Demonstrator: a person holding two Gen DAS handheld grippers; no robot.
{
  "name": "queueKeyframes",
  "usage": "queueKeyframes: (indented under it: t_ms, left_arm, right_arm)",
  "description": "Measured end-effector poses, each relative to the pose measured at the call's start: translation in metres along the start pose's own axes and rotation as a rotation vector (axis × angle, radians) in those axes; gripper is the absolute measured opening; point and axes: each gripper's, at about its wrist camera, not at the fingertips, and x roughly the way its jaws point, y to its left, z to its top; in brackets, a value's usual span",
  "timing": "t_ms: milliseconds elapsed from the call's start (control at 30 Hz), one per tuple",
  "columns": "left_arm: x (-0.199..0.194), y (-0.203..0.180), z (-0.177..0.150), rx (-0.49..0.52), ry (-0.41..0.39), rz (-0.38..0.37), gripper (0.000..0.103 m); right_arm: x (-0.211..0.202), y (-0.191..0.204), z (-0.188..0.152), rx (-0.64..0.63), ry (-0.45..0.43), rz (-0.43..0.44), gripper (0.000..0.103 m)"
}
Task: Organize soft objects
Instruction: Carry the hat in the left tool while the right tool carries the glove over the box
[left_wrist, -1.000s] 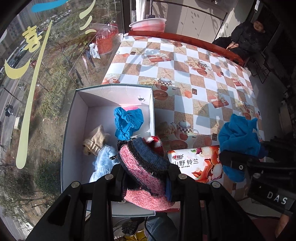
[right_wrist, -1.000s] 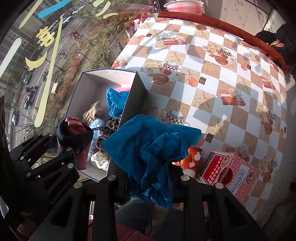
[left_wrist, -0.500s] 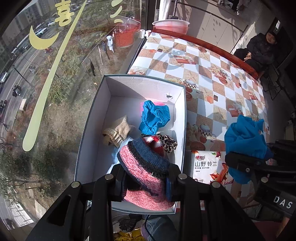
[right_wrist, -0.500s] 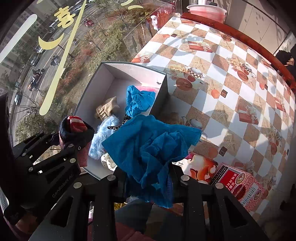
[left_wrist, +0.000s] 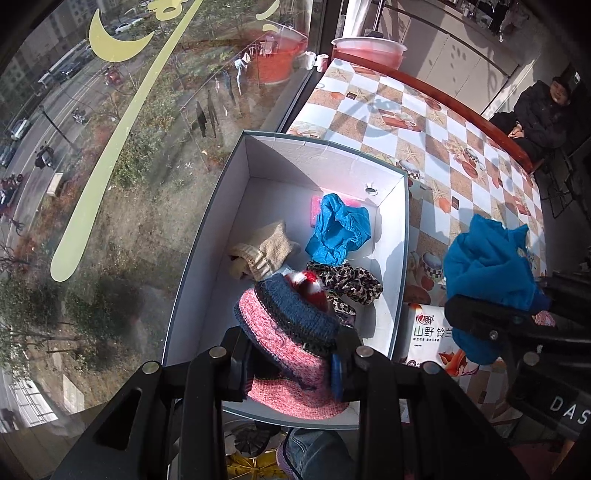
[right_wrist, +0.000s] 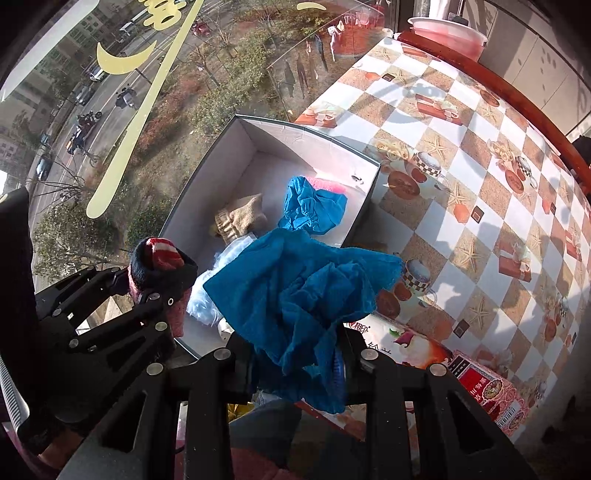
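My left gripper (left_wrist: 291, 363) is shut on a pink and navy knitted hat (left_wrist: 291, 332) with a red-white pompom, held over the near end of the white open box (left_wrist: 400, 236). My right gripper (right_wrist: 297, 365) is shut on a crumpled blue cloth (right_wrist: 306, 291), hanging over the box's right wall near its front corner. Inside the box lie a beige knitted piece (left_wrist: 267, 249), a blue elasticated cover (left_wrist: 340, 230), a leopard-print fabric (left_wrist: 351, 282), a pink item (left_wrist: 317, 206) and a pale blue plastic piece (right_wrist: 210, 295). The left gripper with the hat (right_wrist: 159, 266) shows in the right wrist view.
The box sits at the left edge of a checkered tablecloth (left_wrist: 436, 122) beside a large window (left_wrist: 110, 147). A tissue pack (left_wrist: 428, 332) and a red carton (right_wrist: 491, 395) lie near the front edge. A pink basin (left_wrist: 369, 50) stands at the far end. A person (left_wrist: 543, 114) sits beyond the table.
Both grippers have shifted left toward the box and rolled, each keeping its item. The hat now hangs over the box's near end; the blue cloth has reached the box's right wall.
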Motion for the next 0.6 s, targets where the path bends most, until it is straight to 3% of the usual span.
queueKeyframes:
  t_ms: [600]
  left_arm:
    - [0.034, 0.012, 0.009, -0.035, 0.075, 0.025, 0.034]
  right_arm:
    - [0.022, 0.010, 0.032, -0.009, 0.042, 0.010, 0.031]
